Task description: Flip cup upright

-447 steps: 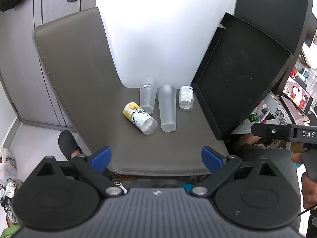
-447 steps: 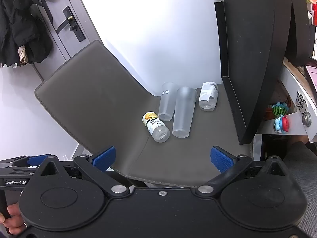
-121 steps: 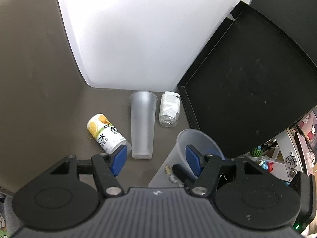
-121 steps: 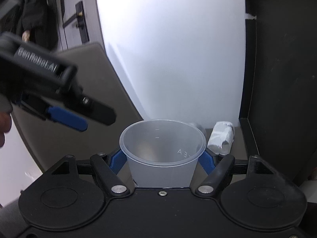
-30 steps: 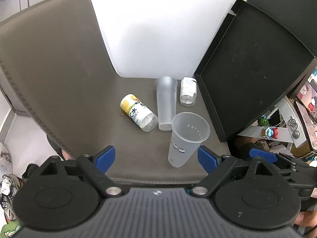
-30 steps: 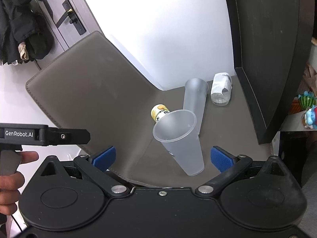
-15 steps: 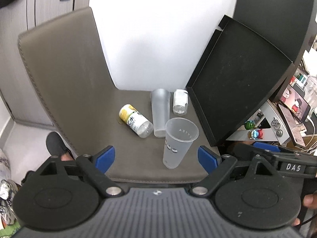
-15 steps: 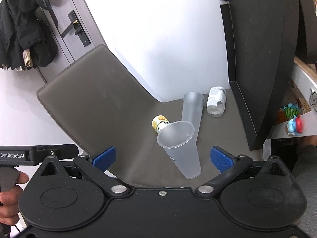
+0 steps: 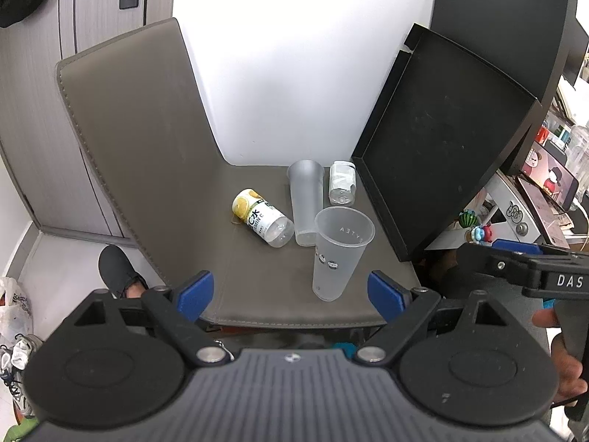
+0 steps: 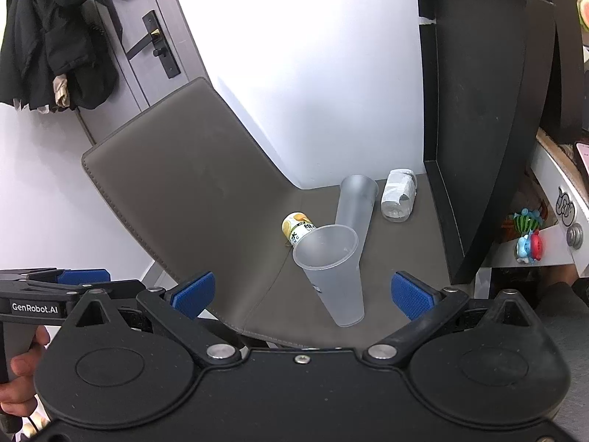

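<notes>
A grey leatherette chair seat point(image 9: 257, 294) with a stitched edge was set against a white wall, a black tray point(image 9: 449, 136) leaning at three o'clock. The cup point(image 9: 340, 252), a translucent, tapered plastic tumbler, was stood upright with its mouth up near the seat's front edge, at about five o'clock from a second frosted cup point(image 9: 304, 202) lying on its side. A yellow-labelled bottle point(image 9: 262, 217) lay at nine o'clock of that cup, a clear crumpled bottle point(image 9: 342, 182) at one o'clock. The left gripper point(image 9: 291, 294) and right gripper point(image 10: 300, 291) were both held wide apart, gripping nothing, clear of the seat. The flip was judged done. The light, narrow-based cup could be toppled by any brush from a finger or a jolt to the chair.
</notes>
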`<state>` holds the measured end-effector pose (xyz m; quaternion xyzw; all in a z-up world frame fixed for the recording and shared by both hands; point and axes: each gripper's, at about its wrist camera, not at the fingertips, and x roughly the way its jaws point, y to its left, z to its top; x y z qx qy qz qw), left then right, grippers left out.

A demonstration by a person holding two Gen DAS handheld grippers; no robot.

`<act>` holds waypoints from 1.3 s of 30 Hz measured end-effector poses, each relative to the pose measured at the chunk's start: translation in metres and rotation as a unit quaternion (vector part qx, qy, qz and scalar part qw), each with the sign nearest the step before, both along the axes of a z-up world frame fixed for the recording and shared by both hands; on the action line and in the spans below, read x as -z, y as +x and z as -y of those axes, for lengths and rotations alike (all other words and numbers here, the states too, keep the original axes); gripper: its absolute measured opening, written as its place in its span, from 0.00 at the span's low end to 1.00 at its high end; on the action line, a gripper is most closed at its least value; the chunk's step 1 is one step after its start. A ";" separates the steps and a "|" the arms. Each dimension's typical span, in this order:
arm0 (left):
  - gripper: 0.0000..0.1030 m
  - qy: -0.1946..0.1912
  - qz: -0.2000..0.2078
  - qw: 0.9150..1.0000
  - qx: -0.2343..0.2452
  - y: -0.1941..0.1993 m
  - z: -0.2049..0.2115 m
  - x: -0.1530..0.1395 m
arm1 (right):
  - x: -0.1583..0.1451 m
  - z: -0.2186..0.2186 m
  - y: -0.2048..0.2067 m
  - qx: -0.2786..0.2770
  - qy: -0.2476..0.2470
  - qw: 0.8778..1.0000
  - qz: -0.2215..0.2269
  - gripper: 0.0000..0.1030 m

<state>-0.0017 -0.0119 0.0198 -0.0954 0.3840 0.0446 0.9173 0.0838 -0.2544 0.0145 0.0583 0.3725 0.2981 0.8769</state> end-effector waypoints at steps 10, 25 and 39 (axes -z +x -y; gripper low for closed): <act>0.87 -0.002 -0.017 1.000 -0.003 0.001 -0.003 0.007 | -0.001 0.001 -0.002 0.000 0.000 1.000 0.001 1.00; 0.87 0.003 -0.022 1.000 -0.002 0.000 -0.004 0.008 | 0.005 0.004 -0.001 0.000 0.002 1.000 -0.005 1.00; 0.87 0.003 -0.019 1.000 -0.006 -0.001 -0.006 0.007 | 0.006 0.004 -0.003 -0.001 0.002 1.000 -0.005 1.00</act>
